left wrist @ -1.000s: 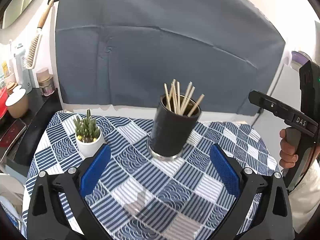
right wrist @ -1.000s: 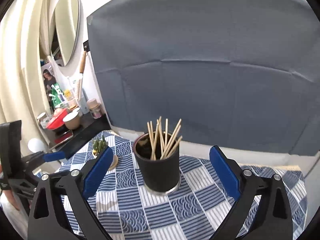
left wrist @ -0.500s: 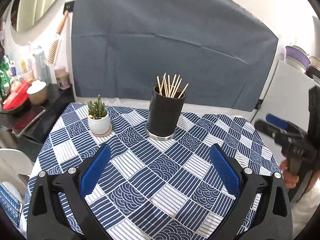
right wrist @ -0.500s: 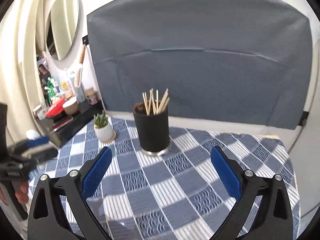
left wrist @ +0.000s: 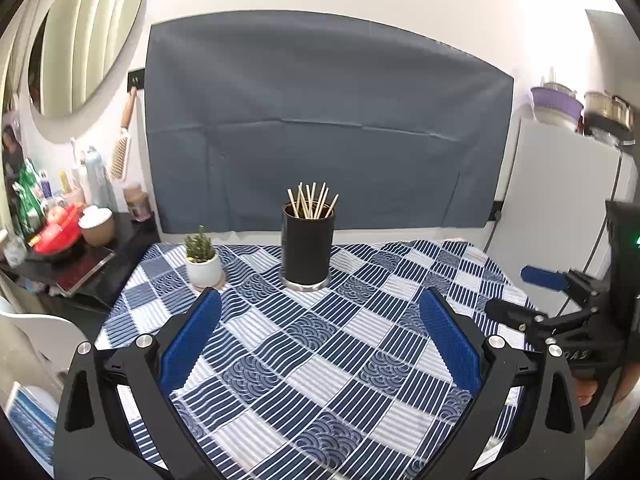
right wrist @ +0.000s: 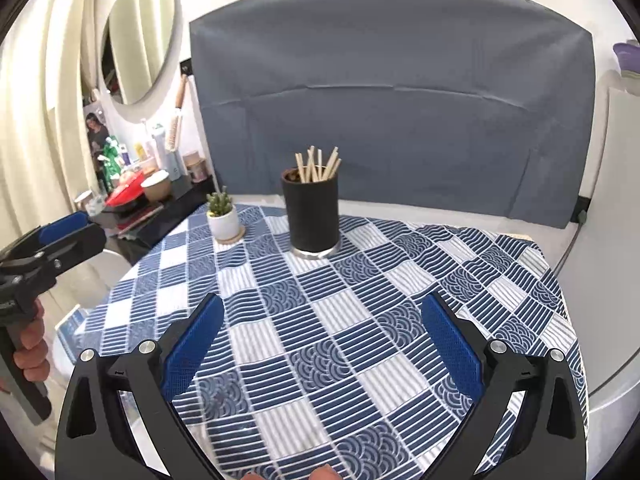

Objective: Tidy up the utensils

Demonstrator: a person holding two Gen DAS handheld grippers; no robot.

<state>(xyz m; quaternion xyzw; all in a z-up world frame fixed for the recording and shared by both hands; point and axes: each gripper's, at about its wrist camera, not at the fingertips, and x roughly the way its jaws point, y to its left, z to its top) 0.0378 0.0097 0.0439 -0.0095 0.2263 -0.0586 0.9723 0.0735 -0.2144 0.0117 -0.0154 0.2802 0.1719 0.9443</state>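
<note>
A black cylindrical holder [left wrist: 307,249] stands upright at the far middle of the table, with several wooden chopsticks [left wrist: 310,201] standing in it. It also shows in the right wrist view [right wrist: 312,217], with the chopsticks [right wrist: 318,164]. My left gripper [left wrist: 318,312] is open and empty, held back over the near part of the table. My right gripper [right wrist: 320,318] is open and empty, also well short of the holder. Each gripper shows at the side of the other's view: the right one [left wrist: 520,292], the left one [right wrist: 72,228].
A small cactus in a white pot [left wrist: 202,258] stands left of the holder on the blue patterned tablecloth [left wrist: 320,360]. A dark side shelf [left wrist: 80,256] with bottles, cups and a red bowl is at the left. A grey cloth hangs behind; a white cabinet [left wrist: 560,200] stands right.
Both grippers have pulled back and up from the holder, which now looks smaller and farther away. Both stay open and empty.
</note>
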